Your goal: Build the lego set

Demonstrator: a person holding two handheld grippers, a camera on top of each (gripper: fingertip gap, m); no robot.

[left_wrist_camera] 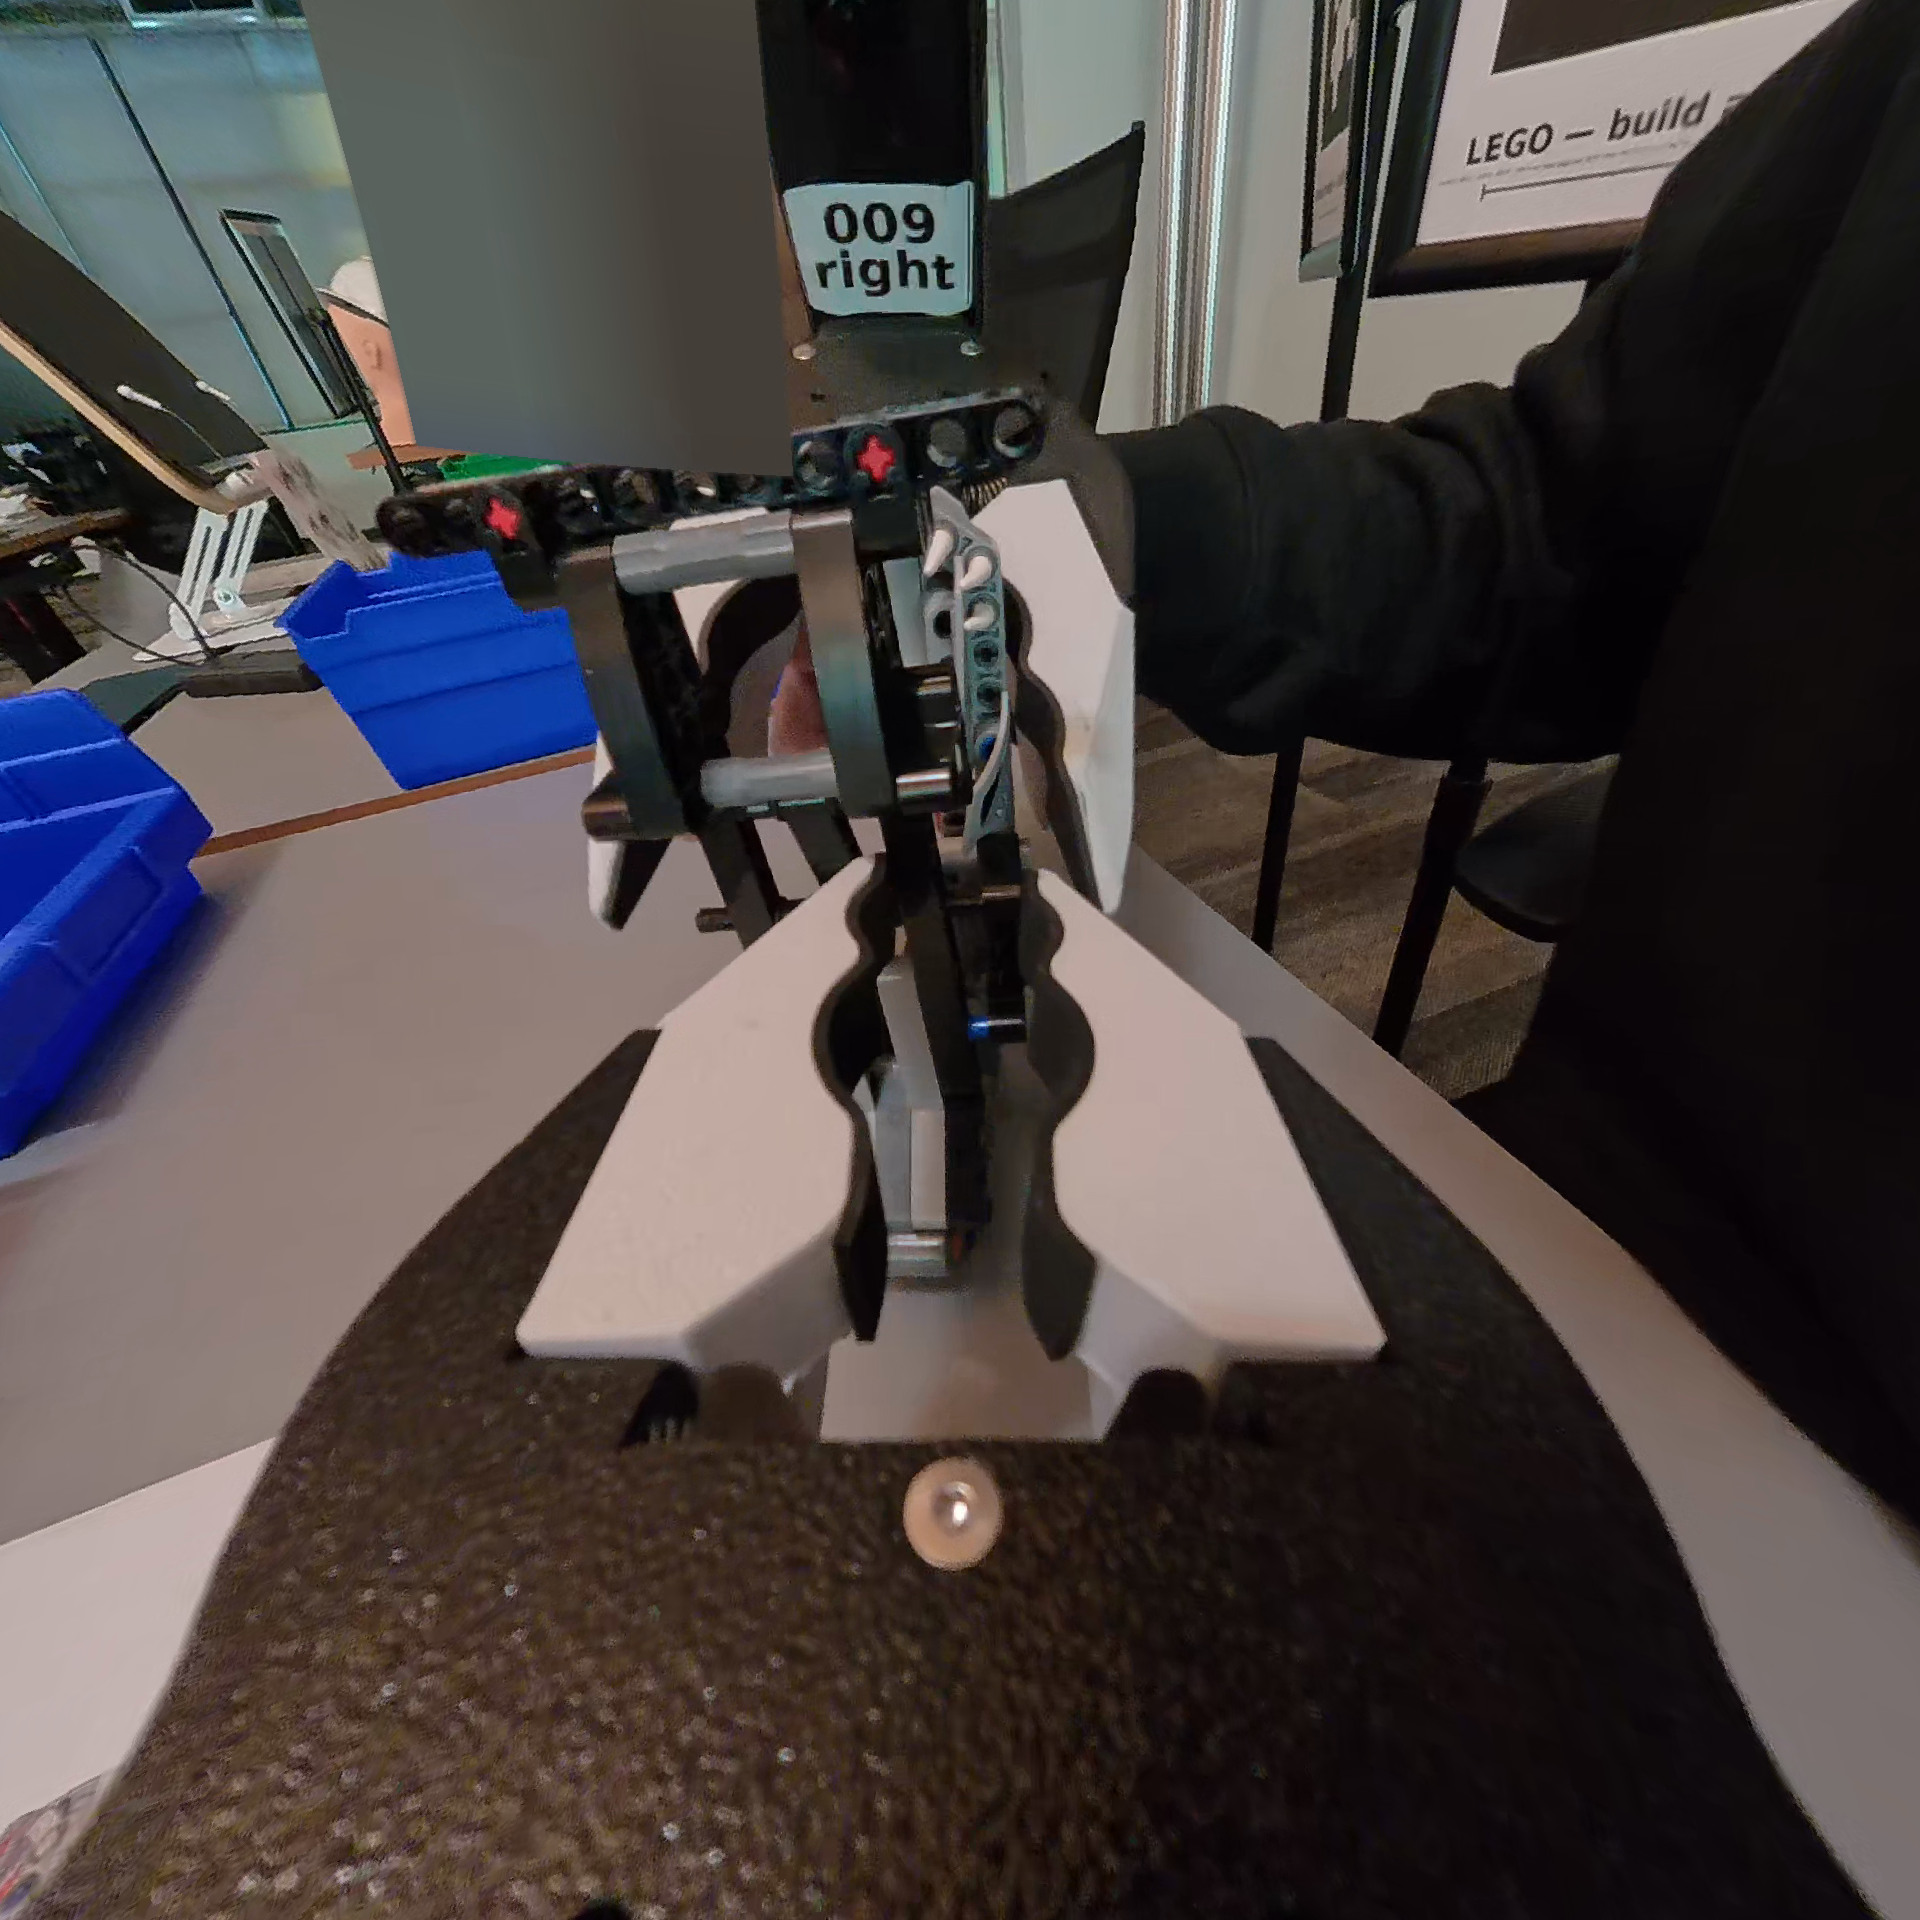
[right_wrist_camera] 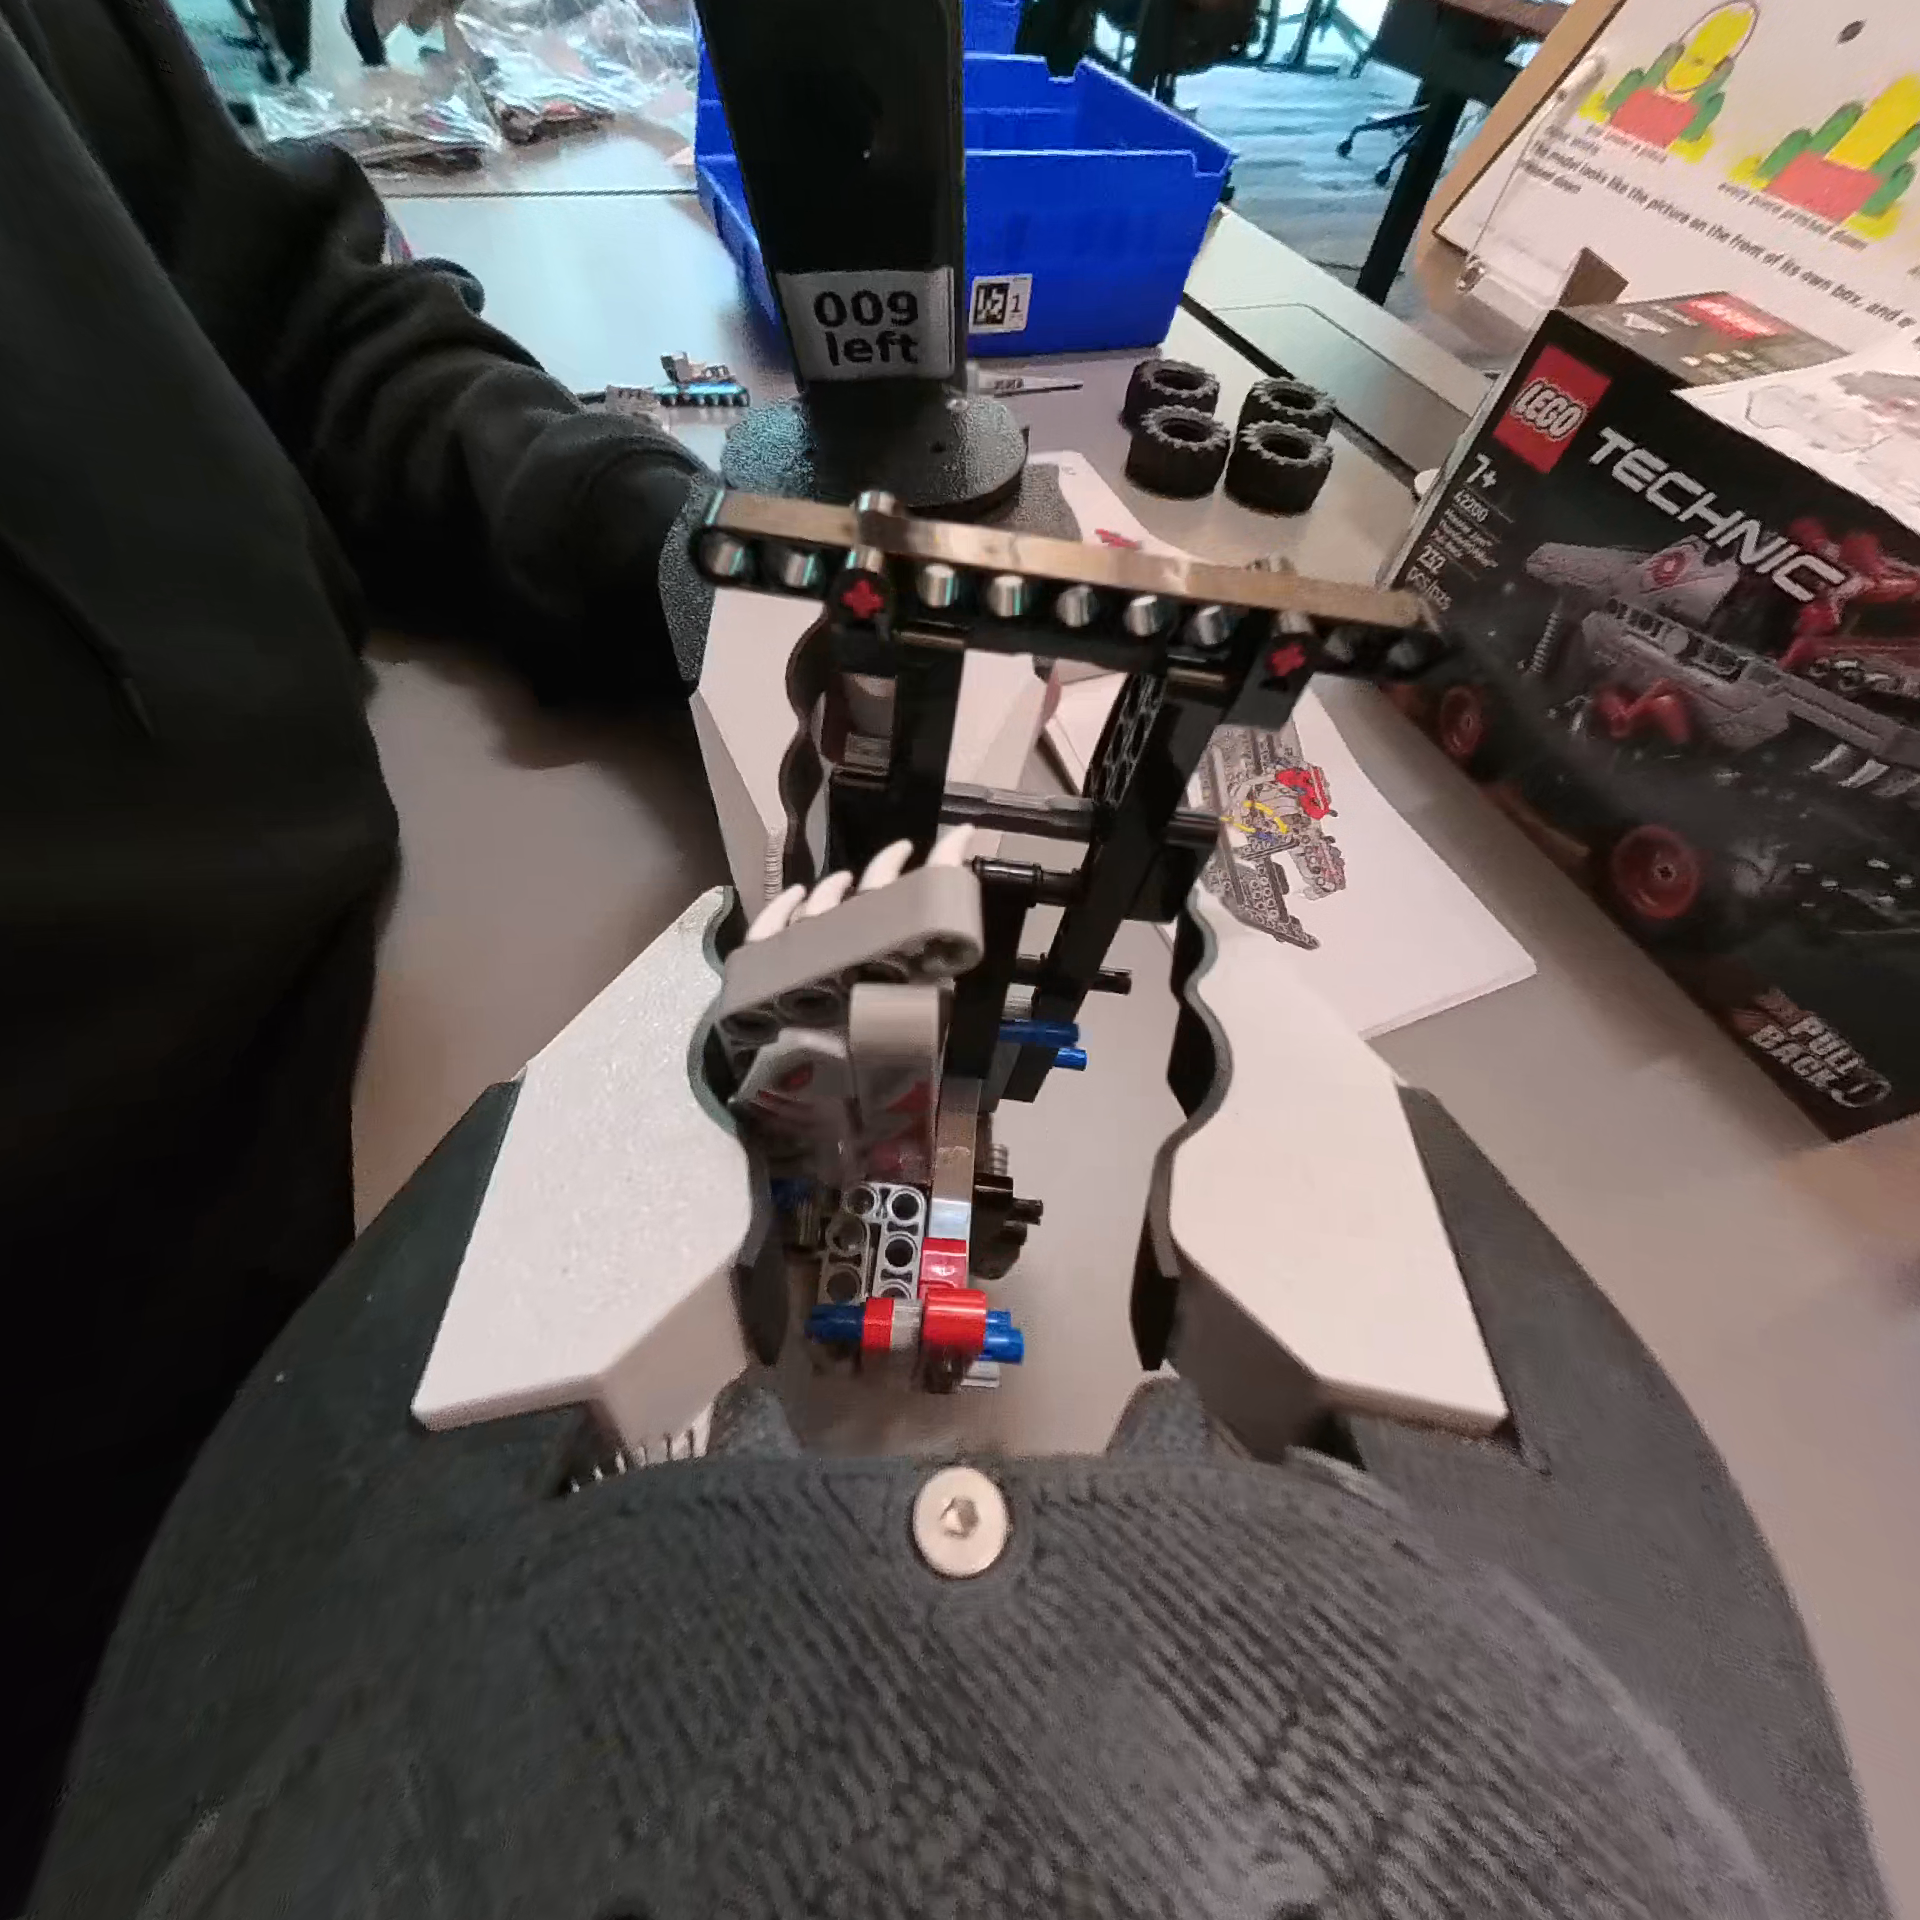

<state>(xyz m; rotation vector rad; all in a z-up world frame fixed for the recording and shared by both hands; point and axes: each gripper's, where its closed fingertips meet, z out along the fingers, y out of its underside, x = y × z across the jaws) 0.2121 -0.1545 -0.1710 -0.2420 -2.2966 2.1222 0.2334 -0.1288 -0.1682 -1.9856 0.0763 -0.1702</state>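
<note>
A half-built black lego frame [left_wrist_camera: 831,644] with a long black holed beam on top, grey axles and a grey toothed beam is held in the air between both grippers, which face each other. My left gripper [left_wrist_camera: 961,904] is shut on its narrow black end. In the right wrist view the assembly [right_wrist_camera: 1039,831] shows red, blue and grey parts at its near end. My right gripper [right_wrist_camera: 956,914] has its jaws set wide, touching the assembly on both sides. The right gripper's white fingers [left_wrist_camera: 1091,675] also show in the left wrist view.
Blue bins [left_wrist_camera: 447,665] [right_wrist_camera: 1081,208] stand on the grey table [right_wrist_camera: 520,831]. Several black tyres [right_wrist_camera: 1226,436], the lego box [right_wrist_camera: 1683,665], an instruction sheet [right_wrist_camera: 1403,914] and loose parts [right_wrist_camera: 686,390] lie nearby. A person's black sleeve [left_wrist_camera: 1455,571] is at the side. The tips of both grippers are at nearly the same place.
</note>
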